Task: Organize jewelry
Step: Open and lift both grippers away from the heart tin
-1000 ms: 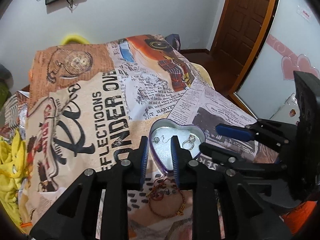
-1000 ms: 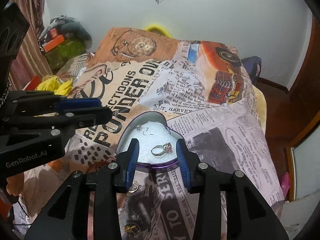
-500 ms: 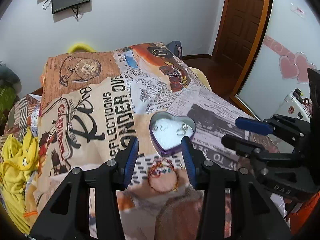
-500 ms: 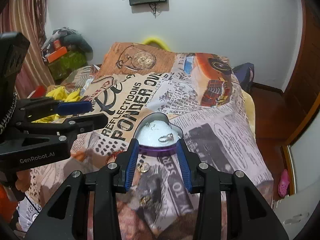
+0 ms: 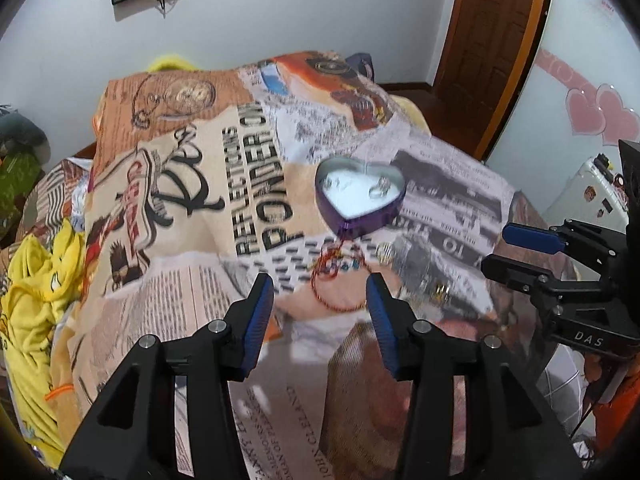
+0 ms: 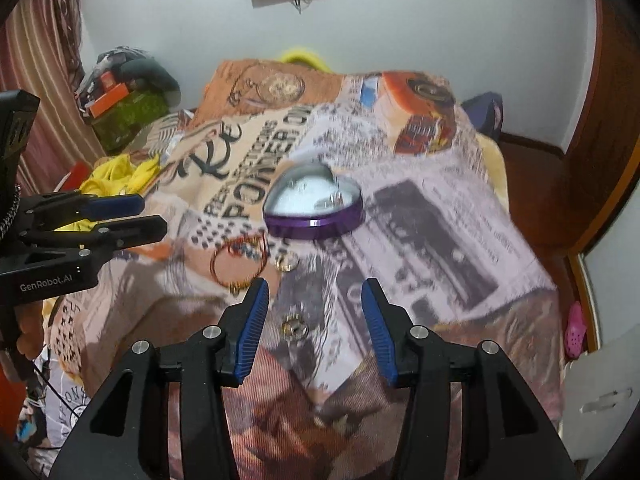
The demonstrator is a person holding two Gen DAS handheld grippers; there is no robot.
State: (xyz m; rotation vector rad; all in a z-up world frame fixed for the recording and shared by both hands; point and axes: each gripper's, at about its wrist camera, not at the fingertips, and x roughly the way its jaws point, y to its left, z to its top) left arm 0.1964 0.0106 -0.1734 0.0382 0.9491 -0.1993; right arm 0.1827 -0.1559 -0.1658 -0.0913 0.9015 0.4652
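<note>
A purple heart-shaped tin (image 5: pixel 394 210) (image 6: pixel 316 227) with a white lining sits on the printed bedspread, with a silver ring (image 5: pixel 379 188) (image 6: pixel 332 201) inside. A red and gold bracelet (image 5: pixel 340 284) (image 6: pixel 236 260) lies just in front of it. Small gold pieces lie nearby (image 6: pixel 289 264) (image 6: pixel 295 326) (image 5: pixel 440 290). My left gripper (image 5: pixel 320 312) is open and empty, held back above the bracelet. My right gripper (image 6: pixel 314 316) is open and empty, above a small gold piece.
The newspaper-print bedspread (image 5: pixel 200 200) covers the bed. Yellow cloth (image 5: pixel 36 280) lies at the left edge. A wooden door (image 5: pixel 492 40) stands at the back right, and a pile of boxes and bags (image 6: pixel 124 100) at the back left.
Both grippers have pulled back and up from the tin. The left jaws, nearly shut a second ago, have opened wide. The tin now looks smaller and farther off.
</note>
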